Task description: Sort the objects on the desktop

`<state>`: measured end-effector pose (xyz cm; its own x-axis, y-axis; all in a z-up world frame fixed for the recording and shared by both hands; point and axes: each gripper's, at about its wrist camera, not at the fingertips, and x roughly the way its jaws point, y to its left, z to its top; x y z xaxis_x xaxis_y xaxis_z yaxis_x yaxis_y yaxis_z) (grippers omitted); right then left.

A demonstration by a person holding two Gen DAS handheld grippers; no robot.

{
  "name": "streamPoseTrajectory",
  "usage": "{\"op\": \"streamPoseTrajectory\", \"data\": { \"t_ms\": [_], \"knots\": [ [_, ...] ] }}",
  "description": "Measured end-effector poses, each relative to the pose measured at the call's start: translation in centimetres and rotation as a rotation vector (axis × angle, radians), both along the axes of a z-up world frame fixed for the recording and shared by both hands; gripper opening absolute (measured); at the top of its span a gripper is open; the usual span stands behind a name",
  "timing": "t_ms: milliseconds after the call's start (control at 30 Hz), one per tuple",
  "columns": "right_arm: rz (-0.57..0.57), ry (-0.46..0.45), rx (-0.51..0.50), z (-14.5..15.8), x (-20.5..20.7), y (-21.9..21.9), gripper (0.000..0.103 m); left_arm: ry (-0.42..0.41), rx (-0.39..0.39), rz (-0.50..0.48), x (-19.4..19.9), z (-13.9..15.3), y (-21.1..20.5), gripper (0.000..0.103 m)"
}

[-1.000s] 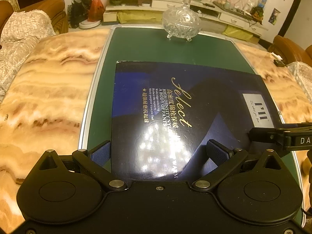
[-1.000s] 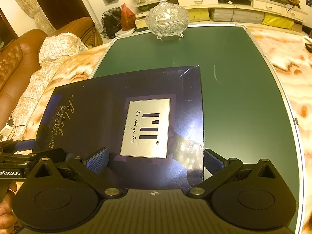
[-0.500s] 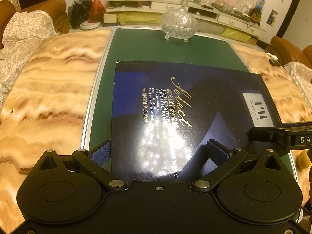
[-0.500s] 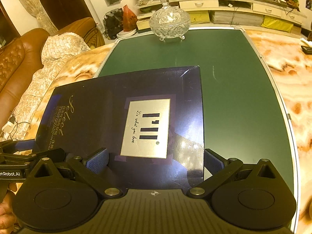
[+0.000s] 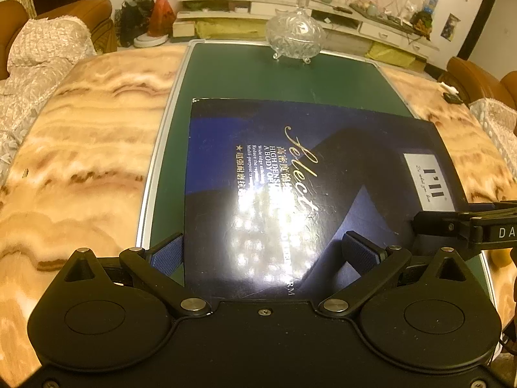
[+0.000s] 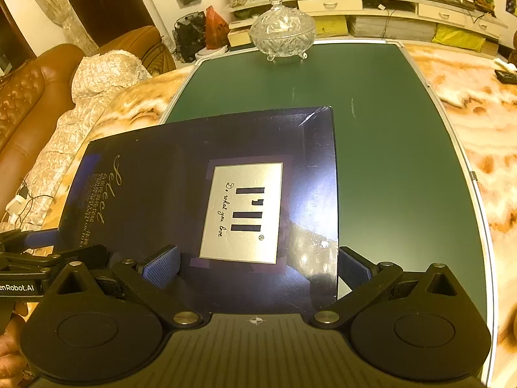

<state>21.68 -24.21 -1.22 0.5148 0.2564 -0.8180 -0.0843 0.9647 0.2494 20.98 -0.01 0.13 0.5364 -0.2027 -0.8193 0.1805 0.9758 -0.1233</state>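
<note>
1. Little changes over the last second: the box [image 5: 310, 190] keeps its pose under both tools while the bowl [image 5: 294, 35] and far counter edge drift slightly in view. I judge I am carrying or easing the box, not yet setting it down.
2. My left tool [image 5: 269, 253] and right tool [image 6: 257, 266] both stand wide apart, one pad off each side edge of the box; I cannot tell what bears it.
3. The box lies over the green mat [image 6: 397, 161], near side toward me.
4. Open mat runs from 12 to 3 o'clock; the bowl stands at 12, well apart.
5. The marble counter [image 5: 80, 148] lies at 9 o'clock.
</note>
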Motion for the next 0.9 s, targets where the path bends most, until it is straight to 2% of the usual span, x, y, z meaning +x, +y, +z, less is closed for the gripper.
{"op": "streamPoseTrajectory", "data": {
  "t_ms": [900],
  "knots": [
    [0.014, -0.009, -0.006, 1.1, -5.0, 0.5, 0.103, -0.017, 0.007, 0.001, -5.4, 1.3, 0.0, 0.103]
  ]
}}
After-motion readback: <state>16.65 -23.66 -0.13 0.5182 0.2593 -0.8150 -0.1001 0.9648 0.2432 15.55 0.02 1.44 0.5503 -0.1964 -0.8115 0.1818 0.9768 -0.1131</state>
